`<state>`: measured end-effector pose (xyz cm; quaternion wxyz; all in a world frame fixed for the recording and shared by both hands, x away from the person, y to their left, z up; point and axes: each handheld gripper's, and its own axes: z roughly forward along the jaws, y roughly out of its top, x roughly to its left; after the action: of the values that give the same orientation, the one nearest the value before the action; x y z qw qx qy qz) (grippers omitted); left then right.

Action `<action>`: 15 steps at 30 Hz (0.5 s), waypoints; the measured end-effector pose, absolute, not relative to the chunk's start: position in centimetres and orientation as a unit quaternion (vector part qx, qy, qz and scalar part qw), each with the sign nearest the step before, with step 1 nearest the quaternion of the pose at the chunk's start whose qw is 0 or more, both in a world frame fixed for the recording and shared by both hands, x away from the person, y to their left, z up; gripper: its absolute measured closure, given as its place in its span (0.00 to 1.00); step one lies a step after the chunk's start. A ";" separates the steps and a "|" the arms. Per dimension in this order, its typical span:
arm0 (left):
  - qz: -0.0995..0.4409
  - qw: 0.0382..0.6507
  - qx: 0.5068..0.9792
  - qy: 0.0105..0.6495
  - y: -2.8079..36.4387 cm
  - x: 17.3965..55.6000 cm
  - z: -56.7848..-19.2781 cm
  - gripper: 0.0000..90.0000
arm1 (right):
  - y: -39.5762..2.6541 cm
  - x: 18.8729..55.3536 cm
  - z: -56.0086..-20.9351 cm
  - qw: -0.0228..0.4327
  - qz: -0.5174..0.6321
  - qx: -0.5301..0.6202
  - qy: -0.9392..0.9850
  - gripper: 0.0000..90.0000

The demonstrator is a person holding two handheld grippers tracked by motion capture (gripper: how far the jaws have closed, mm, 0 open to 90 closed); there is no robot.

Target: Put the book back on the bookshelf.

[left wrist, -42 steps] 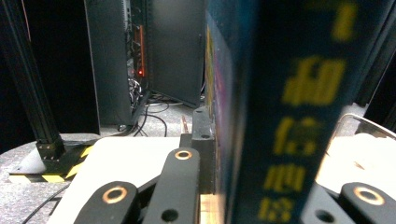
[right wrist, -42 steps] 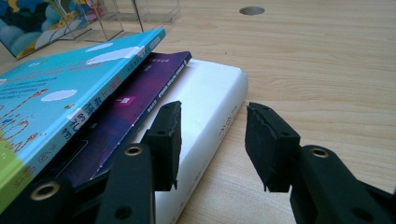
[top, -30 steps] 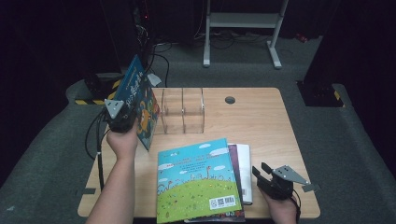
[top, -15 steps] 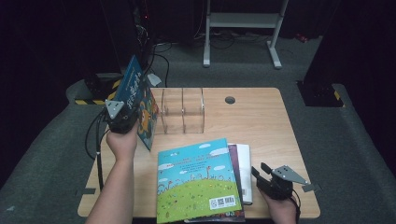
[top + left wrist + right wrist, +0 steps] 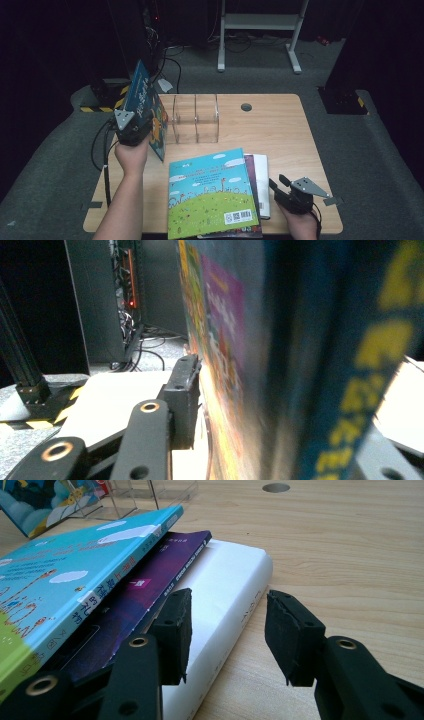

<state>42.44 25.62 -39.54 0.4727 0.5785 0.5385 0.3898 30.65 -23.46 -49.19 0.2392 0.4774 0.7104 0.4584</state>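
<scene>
The wooden table [image 5: 280, 130] bears a stack of books at its near edge: on top lies the big picture book [image 5: 212, 195] with a sky-blue and green cover, under it a purple book [image 5: 248, 165] whose spine edge peeks out, and lowest a white book [image 5: 262, 175] that juts out to the right of both. Toward the far left of the table stands a clear acrylic rack [image 5: 196, 117] with upright dividers, and beside it, just left of the rack, the blue children's book [image 5: 142, 107] stands nearly upright, tilted a little, its lower edge near the tabletop. The left gripper [image 5: 131, 127] sits at that book's near edge with the book between its jaws; its jaws have just been opening, and in the left gripper view the left pad [image 5: 182, 400] stands just beside the book's cover [image 5: 220, 340] while the other jaw is hidden behind the spine, so I cannot tell whether they press on it. The right gripper [image 5: 281, 190] rests low at the right of the stack, jaws apart with nothing between them, pointing along the white book's spine [image 5: 235, 610]. A small round hole [image 5: 246, 106] marks the far middle of the table.
</scene>
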 end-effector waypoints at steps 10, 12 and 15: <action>0.387 0.472 0.586 0.532 25.5 41.2 -40.3 0.58 | -23.4 30.6 -49.2 0.239 0.458 0.476 0.712 0.59; 0.386 0.473 0.588 0.530 25.5 40.9 -40.4 0.56 | -23.4 30.7 -49.2 0.239 0.458 0.474 0.713 0.59; 0.384 0.474 0.590 0.529 25.6 40.1 -40.6 0.54 | -23.3 30.6 -49.2 0.237 0.458 0.475 0.713 0.59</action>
<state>40.14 25.62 -40.60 0.4739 0.5896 0.5293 0.3844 30.65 -23.30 -49.22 0.2374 0.4752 0.7128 0.4580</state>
